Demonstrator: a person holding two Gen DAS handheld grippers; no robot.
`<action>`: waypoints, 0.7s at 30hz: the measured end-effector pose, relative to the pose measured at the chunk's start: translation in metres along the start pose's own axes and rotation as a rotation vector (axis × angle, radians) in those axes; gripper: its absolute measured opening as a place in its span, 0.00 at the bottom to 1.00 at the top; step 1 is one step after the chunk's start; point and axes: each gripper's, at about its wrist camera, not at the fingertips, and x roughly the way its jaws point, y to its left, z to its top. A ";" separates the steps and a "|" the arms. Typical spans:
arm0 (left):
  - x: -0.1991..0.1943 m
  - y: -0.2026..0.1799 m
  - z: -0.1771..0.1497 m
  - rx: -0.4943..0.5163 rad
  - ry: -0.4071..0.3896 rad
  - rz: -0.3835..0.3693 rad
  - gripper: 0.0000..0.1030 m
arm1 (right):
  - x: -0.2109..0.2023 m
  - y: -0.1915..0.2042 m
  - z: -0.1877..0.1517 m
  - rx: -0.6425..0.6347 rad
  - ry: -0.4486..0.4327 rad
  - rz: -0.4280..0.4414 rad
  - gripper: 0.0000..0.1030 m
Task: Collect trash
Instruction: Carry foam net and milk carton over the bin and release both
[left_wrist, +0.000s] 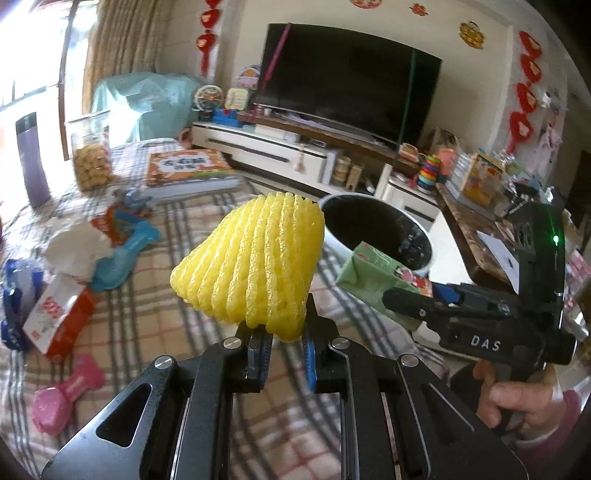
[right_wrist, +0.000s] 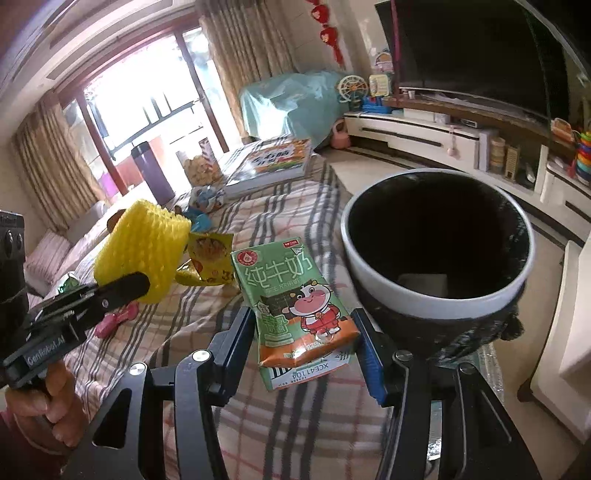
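Now carrying trash to bin | left gripper clenching yellow foam net | right gripper grasping milk carton | next: reaching over trash bin at right, releasing both

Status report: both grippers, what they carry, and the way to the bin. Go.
Left gripper shut on yellow foam fruit net. Right gripper shut on green milk carton. Trash bin just beyond the carton, mouth open, nothing between.
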 end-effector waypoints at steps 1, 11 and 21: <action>0.002 -0.005 0.000 0.007 0.003 -0.007 0.13 | -0.002 -0.003 0.000 0.007 -0.003 -0.003 0.53; 0.026 -0.047 0.009 0.093 0.026 -0.065 0.13 | -0.025 -0.040 0.002 0.071 -0.044 -0.056 0.53; 0.051 -0.079 0.018 0.154 0.056 -0.092 0.13 | -0.034 -0.069 0.009 0.127 -0.064 -0.086 0.53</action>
